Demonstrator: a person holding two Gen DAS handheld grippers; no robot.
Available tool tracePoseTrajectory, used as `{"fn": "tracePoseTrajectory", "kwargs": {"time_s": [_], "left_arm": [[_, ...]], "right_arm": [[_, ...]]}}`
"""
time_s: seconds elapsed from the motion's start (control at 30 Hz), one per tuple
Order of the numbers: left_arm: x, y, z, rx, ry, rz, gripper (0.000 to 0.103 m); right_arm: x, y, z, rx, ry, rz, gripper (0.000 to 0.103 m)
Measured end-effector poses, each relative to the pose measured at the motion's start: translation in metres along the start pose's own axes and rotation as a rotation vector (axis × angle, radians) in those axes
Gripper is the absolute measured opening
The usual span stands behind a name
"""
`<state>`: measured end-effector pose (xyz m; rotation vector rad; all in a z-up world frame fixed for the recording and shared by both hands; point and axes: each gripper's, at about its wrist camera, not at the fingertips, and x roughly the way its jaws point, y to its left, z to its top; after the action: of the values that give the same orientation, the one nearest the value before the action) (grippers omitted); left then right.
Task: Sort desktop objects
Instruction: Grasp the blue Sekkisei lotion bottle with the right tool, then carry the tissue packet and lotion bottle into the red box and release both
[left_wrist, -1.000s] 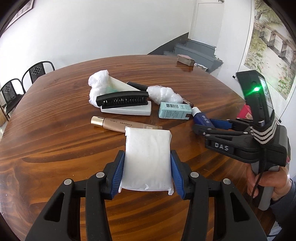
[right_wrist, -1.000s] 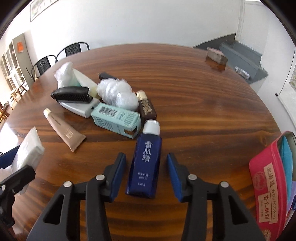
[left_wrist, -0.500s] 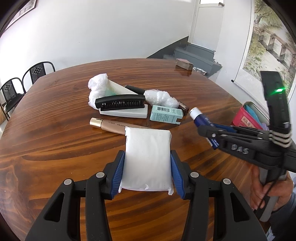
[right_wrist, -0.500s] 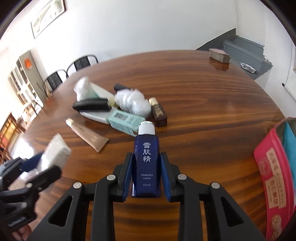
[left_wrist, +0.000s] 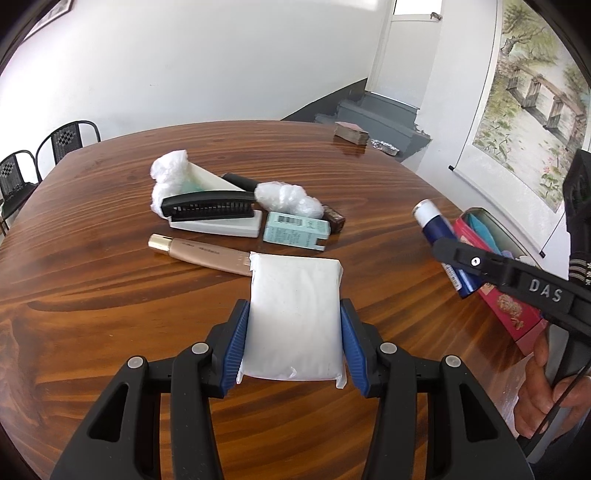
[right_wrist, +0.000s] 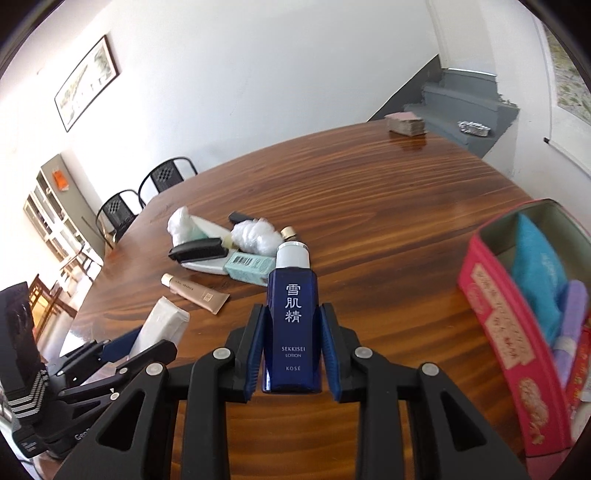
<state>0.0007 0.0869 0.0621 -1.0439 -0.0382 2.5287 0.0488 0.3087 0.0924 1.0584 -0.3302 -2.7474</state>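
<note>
My left gripper (left_wrist: 294, 332) is shut on a white soft packet (left_wrist: 295, 288), held just above the wooden table (left_wrist: 110, 295). My right gripper (right_wrist: 293, 321) is shut on a dark blue lotion bottle (right_wrist: 293, 302) with a white cap, and the bottle is lifted clear of the table. In the left wrist view the blue bottle (left_wrist: 434, 229) hangs at the right, beside an open red tin (left_wrist: 495, 299). The right wrist view shows that red tin (right_wrist: 498, 314) to the right of the bottle, with blue and purple items inside it, and the white packet (right_wrist: 159, 328) at the lower left.
A cluster lies mid-table: a gold tube (left_wrist: 199, 253), a teal box (left_wrist: 295, 230), a black brush (left_wrist: 208, 206) on a white case (left_wrist: 221, 227), wrapped white bundles (left_wrist: 288, 197) and a small brown bottle (left_wrist: 334, 218). A stack of cards (left_wrist: 351, 133) sits at the far edge. Black chairs (left_wrist: 70, 140) stand beyond the table at the left.
The right gripper closed on the blue bottle, lifted it off the table and carried it rightward, near the red tin. The left gripper and its packet stayed put.
</note>
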Motion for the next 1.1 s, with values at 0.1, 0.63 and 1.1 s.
{"fn": "tracePoseTrajectory", "kwargs": {"time_s": [0.1,0.63,1.1], "left_arm": [[0.002,-0.01,-0.001,0.007,0.006,-0.012,0.051],[0.01,-0.104,0.015,0.164,0.007,-0.084,0.051],[0.037,-0.21,0.043,0.291,0.014,-0.234,0.051]], "right_arm": [[-0.015,-0.013,-0.001,0.016,-0.03,-0.021,0.032],[-0.103,-0.128,-0.017,0.203,-0.181,-0.213,0.032],[-0.121,-0.198,-0.027,0.306,-0.185,-0.303,0.032]]}}
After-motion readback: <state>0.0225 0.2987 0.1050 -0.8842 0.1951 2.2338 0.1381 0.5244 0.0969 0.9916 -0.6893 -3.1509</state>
